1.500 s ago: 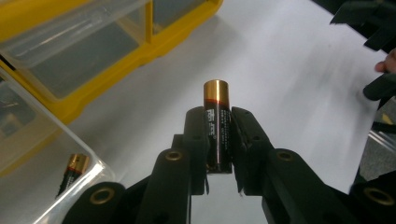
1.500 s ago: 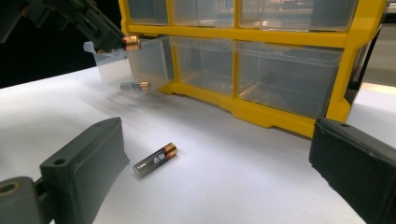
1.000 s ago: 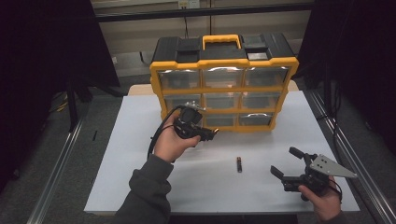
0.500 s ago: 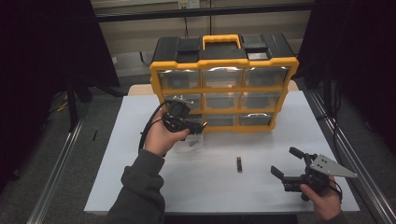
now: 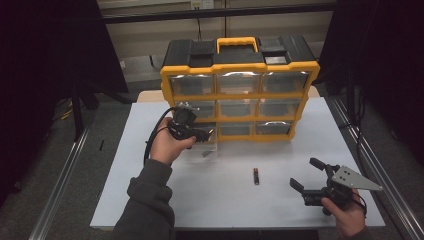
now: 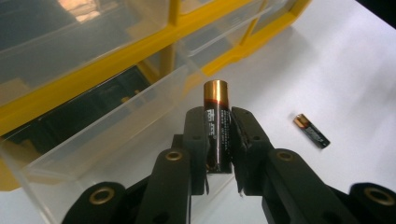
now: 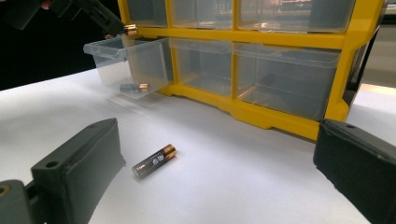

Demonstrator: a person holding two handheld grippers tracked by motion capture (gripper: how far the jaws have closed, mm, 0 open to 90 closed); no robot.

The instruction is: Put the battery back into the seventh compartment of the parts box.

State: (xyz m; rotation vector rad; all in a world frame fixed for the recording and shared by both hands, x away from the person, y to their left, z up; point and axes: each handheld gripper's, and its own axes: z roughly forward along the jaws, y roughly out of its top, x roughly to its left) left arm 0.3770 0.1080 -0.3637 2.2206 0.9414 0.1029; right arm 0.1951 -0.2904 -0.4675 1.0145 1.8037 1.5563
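Note:
A yellow and black organiser with clear drawers stands at the back of the white table. Its bottom-left drawer is pulled out, and one battery lies inside it. My left gripper is shut on a black and copper battery, copper end forward, right over the drawer's front rim. Another battery lies loose on the table, in front of the organiser. My right gripper rests open near the front right, with the loose battery ahead of its jaws.
The table has bare white surface at the front left and between the two grippers. Metal rails run along both sides of the table. The other drawers are pushed in.
My left gripper has moved a little left and back with the battery, ending over the pulled-out drawer. The right gripper and the loose battery have not moved.

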